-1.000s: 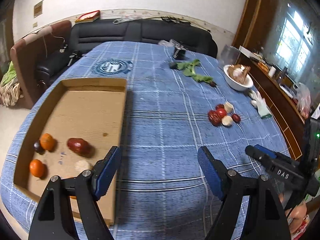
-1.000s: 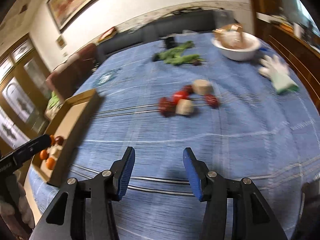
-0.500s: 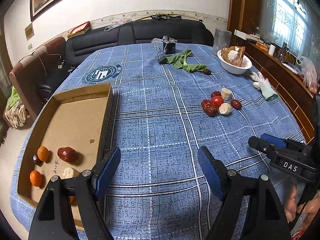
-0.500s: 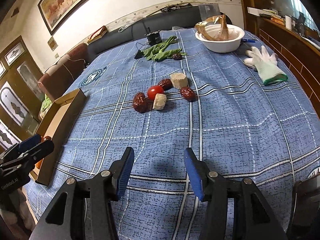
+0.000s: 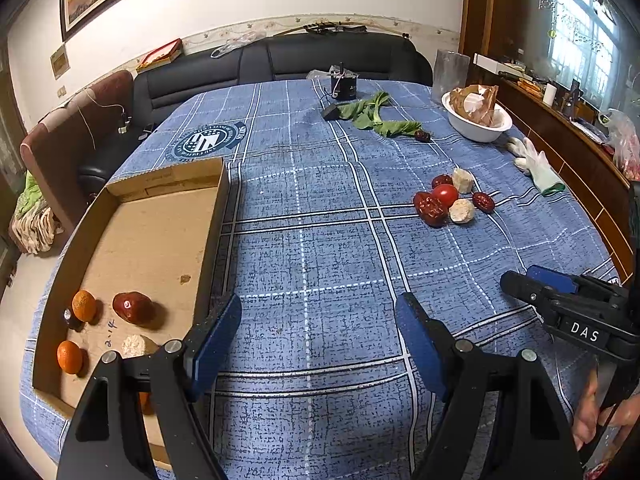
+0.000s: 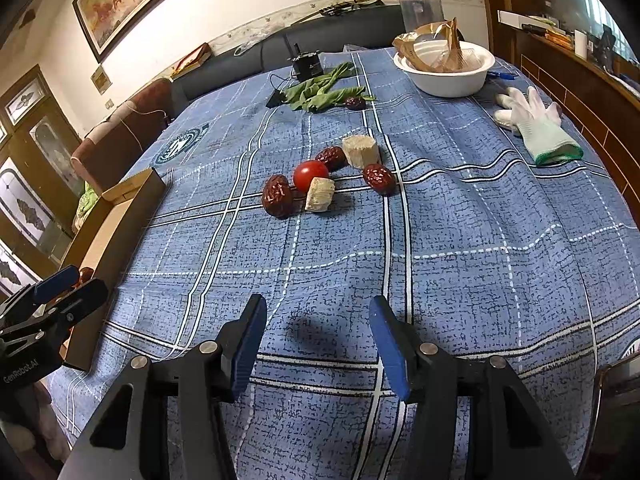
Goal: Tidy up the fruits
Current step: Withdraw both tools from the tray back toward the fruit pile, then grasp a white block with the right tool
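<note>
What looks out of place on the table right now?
One red date lies alone beside the green leaves, far from the loose fruit cluster mid-table. A white glove lies near the bowl. Nothing looks spilled or damaged.

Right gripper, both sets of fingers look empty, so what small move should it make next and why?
Probably ease the right gripper forward toward the cluster of fruit on the blue tablecloth. Its fingers are apart with nothing between them, the cluster lies ahead, and the cardboard tray already holds several fruits, so the loose ones likely follow.
</note>
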### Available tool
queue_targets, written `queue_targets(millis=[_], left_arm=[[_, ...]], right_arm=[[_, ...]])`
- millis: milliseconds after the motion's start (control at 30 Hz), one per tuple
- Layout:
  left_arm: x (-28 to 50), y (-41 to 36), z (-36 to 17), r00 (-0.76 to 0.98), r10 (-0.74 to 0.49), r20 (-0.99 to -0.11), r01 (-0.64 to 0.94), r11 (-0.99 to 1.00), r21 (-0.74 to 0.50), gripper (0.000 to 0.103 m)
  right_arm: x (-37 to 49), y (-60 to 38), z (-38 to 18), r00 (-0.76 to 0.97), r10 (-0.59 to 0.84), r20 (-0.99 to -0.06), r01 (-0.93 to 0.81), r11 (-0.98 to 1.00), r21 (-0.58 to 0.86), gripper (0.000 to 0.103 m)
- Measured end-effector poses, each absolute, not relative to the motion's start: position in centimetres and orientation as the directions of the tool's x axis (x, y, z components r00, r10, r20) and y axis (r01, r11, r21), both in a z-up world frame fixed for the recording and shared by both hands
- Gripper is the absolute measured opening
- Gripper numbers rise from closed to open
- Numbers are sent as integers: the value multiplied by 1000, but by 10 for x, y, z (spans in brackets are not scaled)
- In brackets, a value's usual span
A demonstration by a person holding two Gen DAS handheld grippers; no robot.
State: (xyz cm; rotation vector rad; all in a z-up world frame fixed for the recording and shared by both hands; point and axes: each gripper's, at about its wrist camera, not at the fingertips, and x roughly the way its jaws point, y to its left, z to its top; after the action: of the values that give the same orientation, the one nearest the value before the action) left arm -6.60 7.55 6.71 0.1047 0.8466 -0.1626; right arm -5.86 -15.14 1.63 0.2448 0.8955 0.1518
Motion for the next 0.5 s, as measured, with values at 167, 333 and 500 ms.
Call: queue_targets(millis=[167, 333, 500], left_arm=[[-62, 75, 63, 643, -99, -759, 182, 983, 26, 79], [-57, 75, 59, 633, -101, -768, 181, 983, 21, 79], [-51, 78, 56, 614, -138, -777, 185, 982, -28, 79]], right_arm=[[-57, -149, 14, 611, 235, -756, -34, 962, 271, 58], [-54, -152, 13, 608, 233, -759, -29, 962, 272, 58], [-46, -162, 16, 613, 215, -760, -11, 964, 264, 58]])
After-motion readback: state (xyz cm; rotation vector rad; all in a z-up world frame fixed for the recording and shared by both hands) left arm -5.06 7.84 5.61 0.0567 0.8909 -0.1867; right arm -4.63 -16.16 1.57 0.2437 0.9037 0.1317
